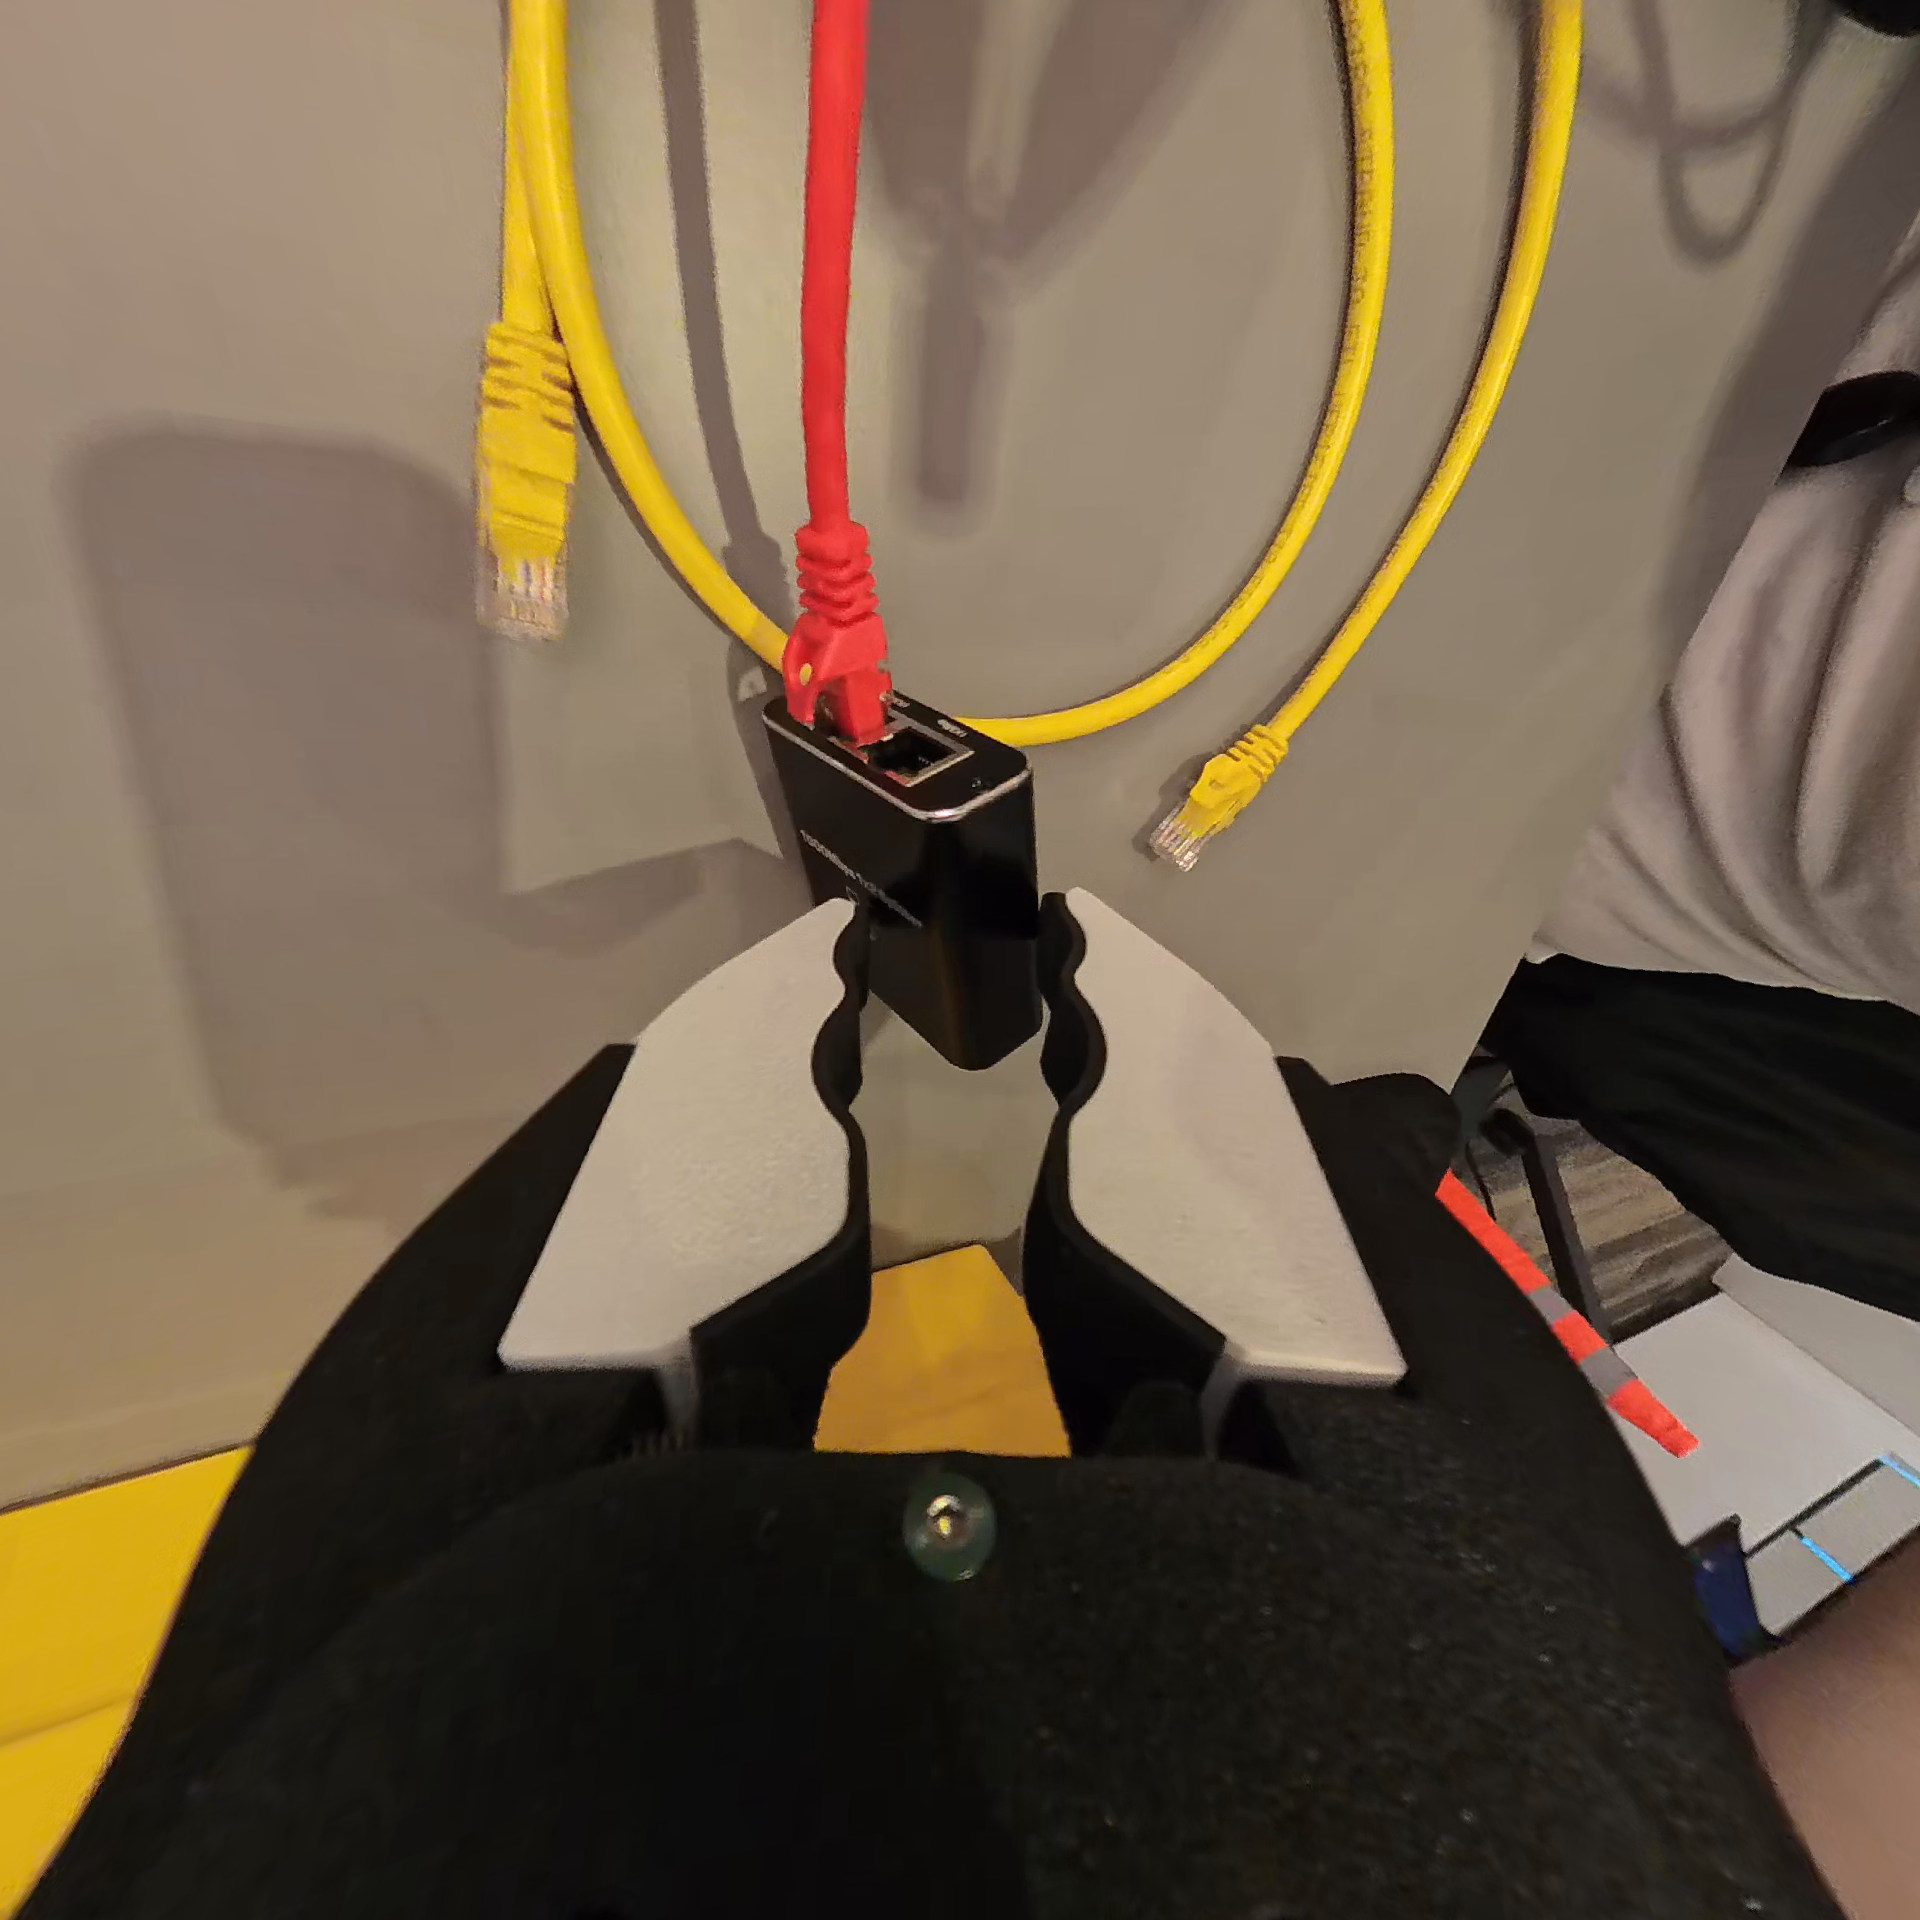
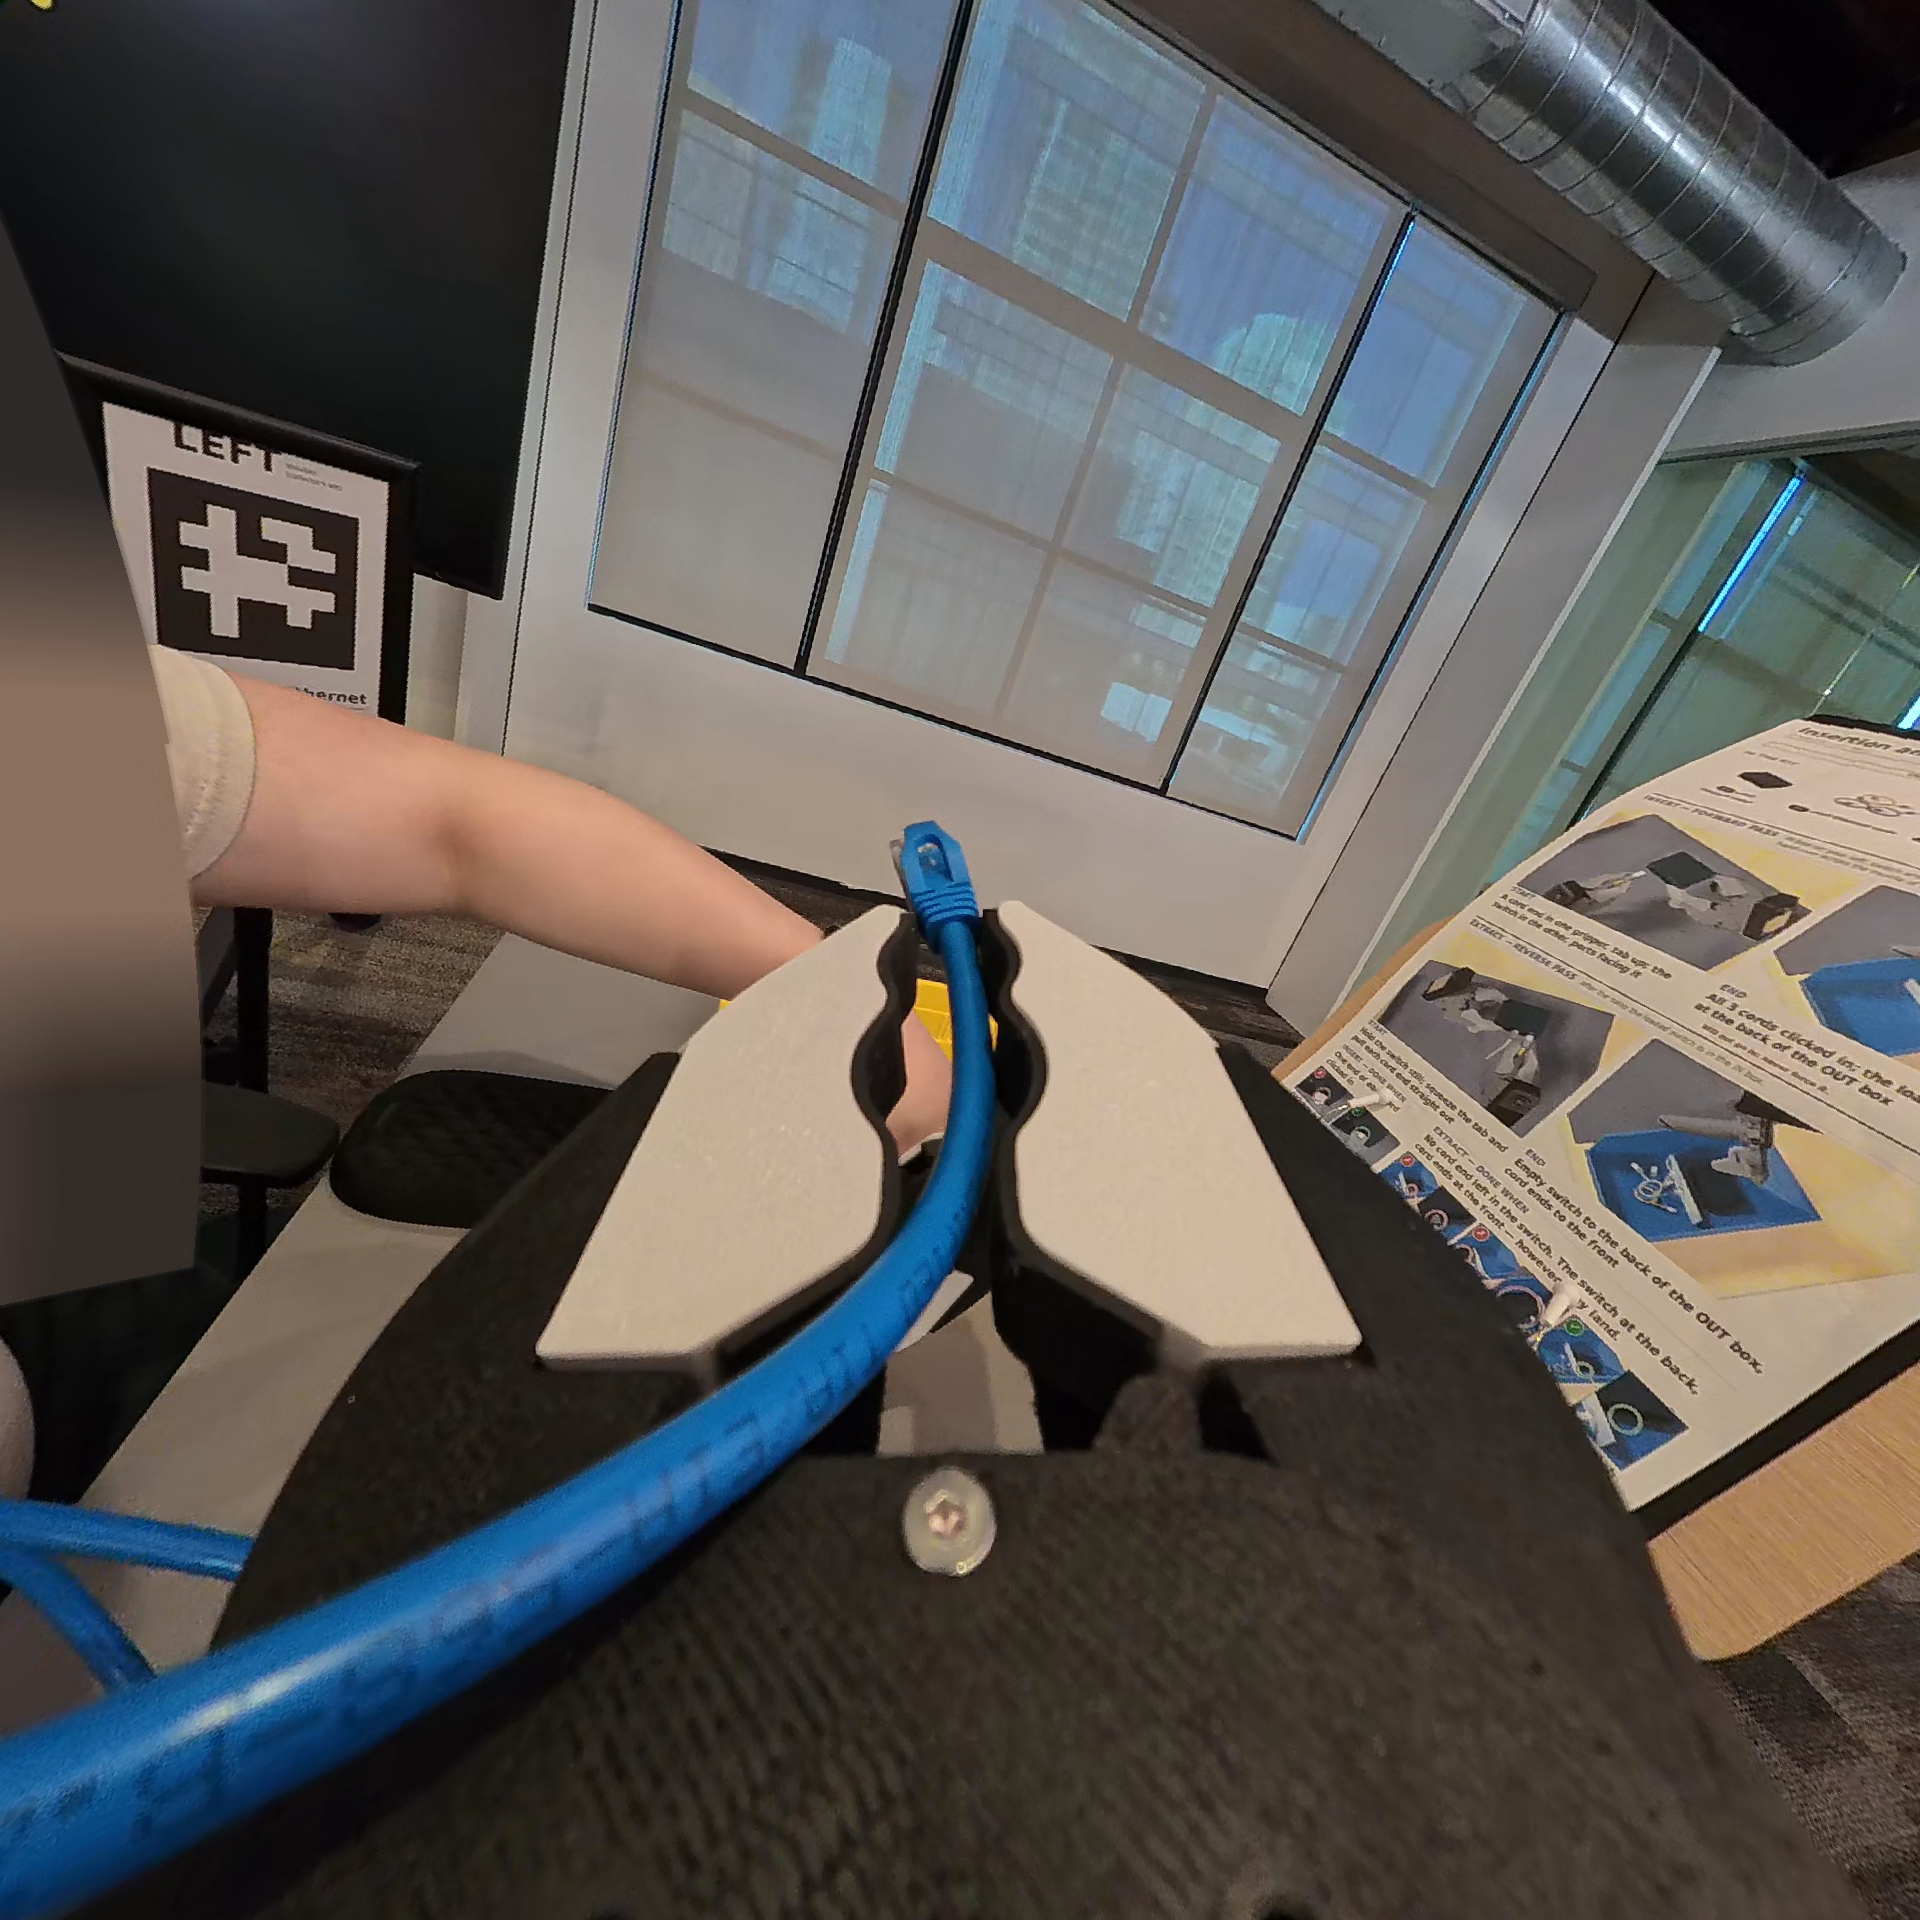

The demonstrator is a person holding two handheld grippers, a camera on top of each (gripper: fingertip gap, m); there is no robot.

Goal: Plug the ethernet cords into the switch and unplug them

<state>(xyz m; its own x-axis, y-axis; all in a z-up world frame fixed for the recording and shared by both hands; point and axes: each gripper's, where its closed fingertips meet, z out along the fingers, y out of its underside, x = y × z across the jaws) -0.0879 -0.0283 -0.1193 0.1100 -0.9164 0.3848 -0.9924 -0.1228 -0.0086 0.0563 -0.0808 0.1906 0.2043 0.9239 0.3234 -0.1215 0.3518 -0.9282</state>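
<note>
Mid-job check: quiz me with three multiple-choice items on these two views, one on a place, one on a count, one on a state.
1. Where is the red cord's plug?
A. In a port of the black switch
B. On the yellow surface
C. In the right tongs

2. How many loose yellow plugs hang in the left wrist view?
A. None
B. Two
C. Four

3. What are the right tongs doing?
A. Open and empty
B. Shut on the switch
C. Shut on the blue cord

Answers:
1 A: the red cord's plug sits in the black switch, which the left tongs grip.
2 B: one yellow plug hangs left, another right.
3 C: the right tongs pinch the blue cord behind its plug.
</note>
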